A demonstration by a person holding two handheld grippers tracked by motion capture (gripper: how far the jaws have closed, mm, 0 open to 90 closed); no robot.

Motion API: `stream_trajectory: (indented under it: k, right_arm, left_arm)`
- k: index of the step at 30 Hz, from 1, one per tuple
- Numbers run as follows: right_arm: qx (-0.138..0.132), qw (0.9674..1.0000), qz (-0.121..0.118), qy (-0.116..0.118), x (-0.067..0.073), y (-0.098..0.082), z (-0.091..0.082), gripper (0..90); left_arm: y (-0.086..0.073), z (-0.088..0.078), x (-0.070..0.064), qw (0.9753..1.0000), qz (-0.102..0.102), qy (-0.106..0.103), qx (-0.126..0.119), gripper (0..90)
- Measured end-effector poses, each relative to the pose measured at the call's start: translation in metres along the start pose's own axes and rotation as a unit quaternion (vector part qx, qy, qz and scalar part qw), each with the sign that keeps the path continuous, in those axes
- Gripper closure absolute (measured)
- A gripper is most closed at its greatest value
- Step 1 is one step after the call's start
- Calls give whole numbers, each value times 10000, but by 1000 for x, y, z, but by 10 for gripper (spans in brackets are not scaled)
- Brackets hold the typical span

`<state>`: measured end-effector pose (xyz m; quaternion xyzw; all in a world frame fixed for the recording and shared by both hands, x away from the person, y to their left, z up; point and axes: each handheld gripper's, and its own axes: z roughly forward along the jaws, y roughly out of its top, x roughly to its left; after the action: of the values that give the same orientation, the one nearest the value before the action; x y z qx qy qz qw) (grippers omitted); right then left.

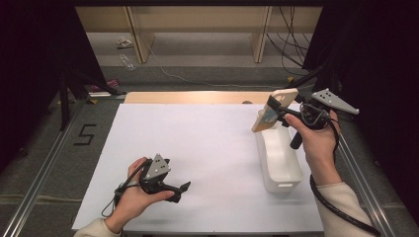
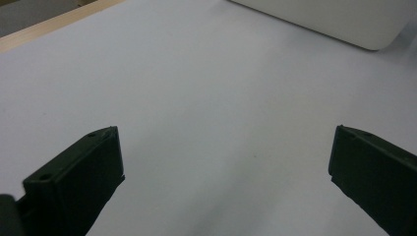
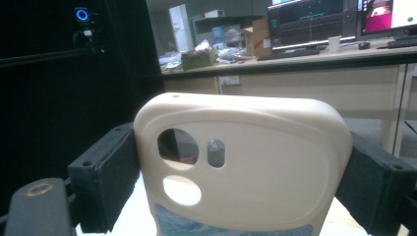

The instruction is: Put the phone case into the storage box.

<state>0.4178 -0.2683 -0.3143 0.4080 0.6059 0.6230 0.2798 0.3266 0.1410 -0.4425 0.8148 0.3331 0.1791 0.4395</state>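
Lab: monitors (image 3: 314,22) on desk (image 3: 295,59), black curtains (image 1: 29,74), floor cables (image 1: 289,44).

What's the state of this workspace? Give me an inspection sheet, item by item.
Surface: white table top, wooden strip along its far edge.
Job's things: cream phone case held up above the far end of the white bin, which stands at the right.
Clutter: nothing seen on the table.
Grippers: right hand-held gripper clamps the case by its sides; left hand-held gripper rests low at the near left, jaws apart and empty.
Cables: black cable trails from the right one.
Surroundings: floor with a marked 5, loose wires, wooden furniture behind.
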Motion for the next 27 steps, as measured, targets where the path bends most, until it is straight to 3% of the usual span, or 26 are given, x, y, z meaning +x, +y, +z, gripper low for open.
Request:
stream_trajectory:
  k: [27]
  right_arm:
    - [-11, 9998, 40, -208, -12, -1, -3, 131]
  left_arm:
    - [0, 0, 0, 10000, 4, -1, -2, 0]
